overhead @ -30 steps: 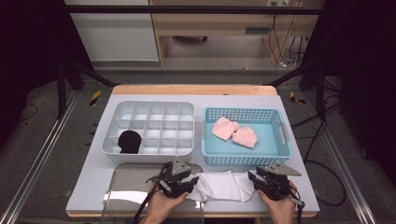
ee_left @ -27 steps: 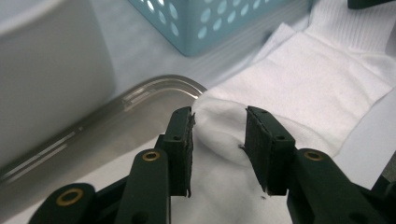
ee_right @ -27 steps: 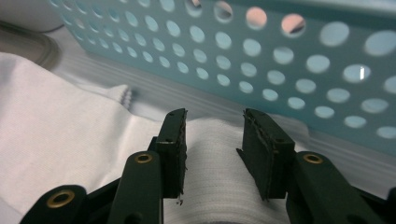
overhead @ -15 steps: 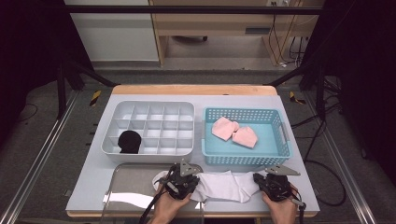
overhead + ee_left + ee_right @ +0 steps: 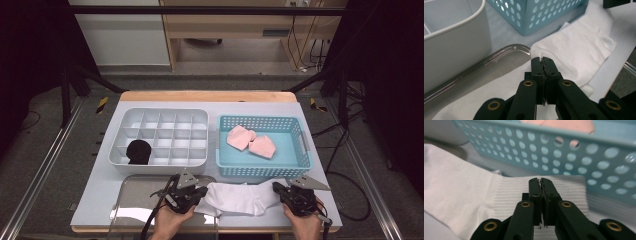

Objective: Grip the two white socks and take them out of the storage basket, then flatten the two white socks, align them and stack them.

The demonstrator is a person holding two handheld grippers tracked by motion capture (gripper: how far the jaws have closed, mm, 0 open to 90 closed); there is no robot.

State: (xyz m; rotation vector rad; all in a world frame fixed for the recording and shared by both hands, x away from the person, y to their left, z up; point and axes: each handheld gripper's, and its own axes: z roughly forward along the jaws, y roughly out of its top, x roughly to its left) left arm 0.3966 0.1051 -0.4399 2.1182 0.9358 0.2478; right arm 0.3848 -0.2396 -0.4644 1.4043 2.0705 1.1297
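A white sock (image 5: 240,198) lies flat on the near edge of the table (image 5: 100,195), just in front of the blue basket (image 5: 306,150). One end of it rests on the shiny metal tray (image 5: 135,200) at the near left. The left gripper (image 5: 192,192) is at the sock's left end, and its two black jaws are pressed together, pinching the white cloth. The right gripper (image 5: 280,191) is at the sock's right end, the ribbed end, and its jaws are pressed together on the cloth too. So the sock is held at both ends, stretched out between the two hands. Two pink socks (image 5: 250,141) are in the blue basket, still waiting. One black rolled sock (image 5: 138,151) already sits in a near left box of the white divided tray (image 5: 165,114). It looks like one sock is put away, and this white one has only just been grabbed. It may still need folding or rolling and a box of its own, and then the pink ones come after.
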